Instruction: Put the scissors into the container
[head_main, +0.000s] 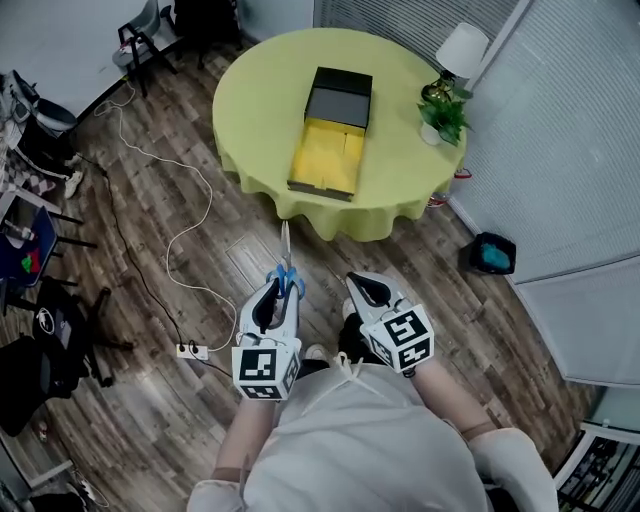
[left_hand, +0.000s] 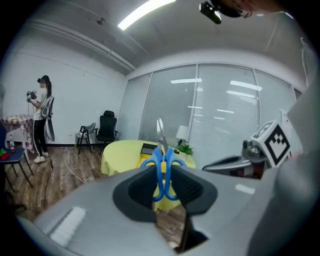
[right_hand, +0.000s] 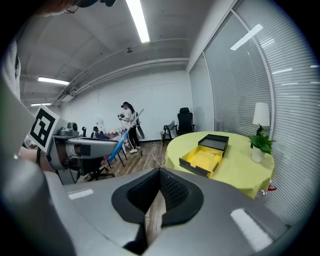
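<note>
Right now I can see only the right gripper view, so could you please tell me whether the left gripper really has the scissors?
Observer: Yes. The left gripper view shows the left gripper shut on the blue handles of the scissors, with the blades sticking out past the jaws.
Operator: Thank you. Where do the blades point?
Observer: In the head view they point toward the near edge of the yellow table, roughly at the open container.
Operator: Is anything on the floor on that side?
Observer: A white cable runs over the wooden floor to a power strip, which lies left of the left gripper.
</note>
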